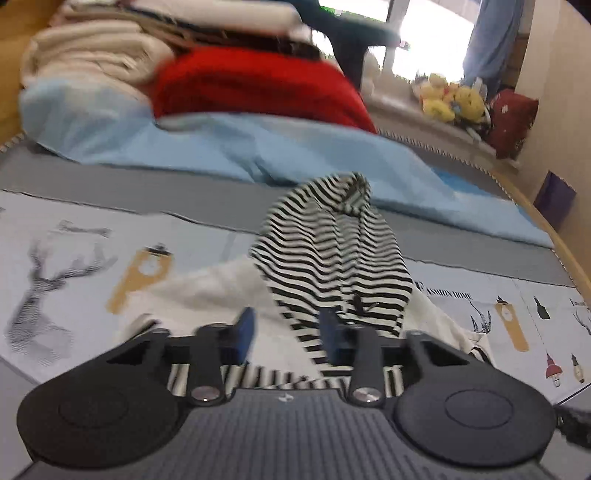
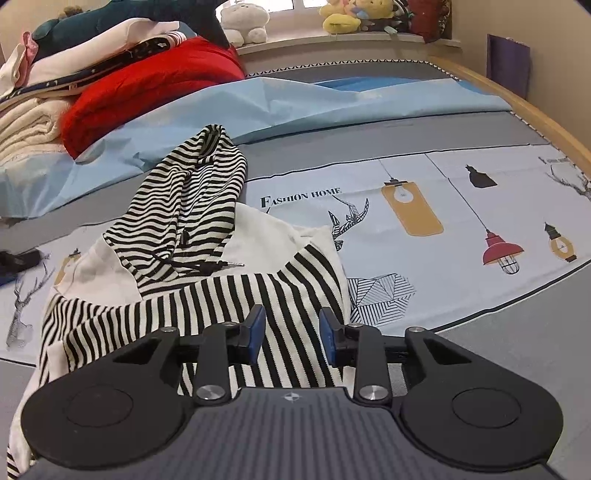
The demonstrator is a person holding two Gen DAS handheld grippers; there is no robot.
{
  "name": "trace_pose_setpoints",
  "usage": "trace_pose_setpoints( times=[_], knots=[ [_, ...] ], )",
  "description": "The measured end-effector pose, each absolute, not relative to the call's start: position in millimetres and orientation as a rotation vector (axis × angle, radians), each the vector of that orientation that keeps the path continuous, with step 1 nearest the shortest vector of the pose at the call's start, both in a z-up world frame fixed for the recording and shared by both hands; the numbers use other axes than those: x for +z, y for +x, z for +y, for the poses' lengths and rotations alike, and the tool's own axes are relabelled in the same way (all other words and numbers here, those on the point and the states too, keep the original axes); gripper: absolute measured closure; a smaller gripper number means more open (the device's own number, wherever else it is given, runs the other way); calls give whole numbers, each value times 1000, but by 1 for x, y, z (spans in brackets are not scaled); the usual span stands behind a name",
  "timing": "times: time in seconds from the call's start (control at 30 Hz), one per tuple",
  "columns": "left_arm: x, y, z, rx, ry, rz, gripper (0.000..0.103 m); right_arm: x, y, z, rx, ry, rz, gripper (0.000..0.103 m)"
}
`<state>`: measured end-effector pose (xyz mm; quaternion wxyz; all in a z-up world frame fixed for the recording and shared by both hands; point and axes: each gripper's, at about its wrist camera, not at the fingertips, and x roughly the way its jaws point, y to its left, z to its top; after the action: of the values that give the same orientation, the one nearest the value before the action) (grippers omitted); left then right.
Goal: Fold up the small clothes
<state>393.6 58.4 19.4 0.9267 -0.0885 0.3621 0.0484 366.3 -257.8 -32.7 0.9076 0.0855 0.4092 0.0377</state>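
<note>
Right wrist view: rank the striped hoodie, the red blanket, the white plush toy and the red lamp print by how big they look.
1. striped hoodie, though it lies nearest the camera
2. red blanket
3. white plush toy
4. red lamp print

The last two look close; unsure.

The striped garment (image 2: 207, 295) looks like soft matt knit cloth, its white panels smooth. The printed bed sheet (image 2: 424, 221) is flat, smooth woven cloth with a faint sheen; the pale blue sheet (image 2: 295, 107) toward the bed's far edge is thin and creased. The red blanket (image 2: 147, 88) seems fuzzy, the cream blanket (image 2: 26, 129) ribbed. The bed frame (image 2: 517, 107) is smooth pale wood. Both grippers, left gripper (image 1: 288, 328) and right gripper (image 2: 291, 328), are matt black plastic with blue rubbery pads (image 2: 258, 325) and shiny metal screws (image 2: 373, 391)
</note>
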Motion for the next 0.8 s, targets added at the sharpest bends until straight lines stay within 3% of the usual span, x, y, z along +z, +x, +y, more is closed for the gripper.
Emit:
trace_pose_setpoints(
  times=[0.03,0.1,0.37,0.4,0.47,0.5,0.53,0.8],
  knots=[
    [15,407,57,94,-179,755,85,-32,367,-259,80,185,845,68],
    [6,439,56,94,-173,789,90,-32,368,-260,82,199,846,68],
    [-18,558,64,48,-116,784,90,-28,368,-264,115,224,851,68],
    [-22,575,67,66,-114,780,85,-28,368,-265,117,227,854,68],
    [-28,601,75,110,-130,782,54,-31,370,-265,116,230,867,68],
    [-32,615,78,142,-140,784,28,-32,371,-265,114,233,873,68],
    [-35,626,81,164,-143,781,21,-34,373,-265,113,237,879,68],
    [-70,699,83,207,-48,804,22,-45,377,-254,134,231,929,68]
  ],
)
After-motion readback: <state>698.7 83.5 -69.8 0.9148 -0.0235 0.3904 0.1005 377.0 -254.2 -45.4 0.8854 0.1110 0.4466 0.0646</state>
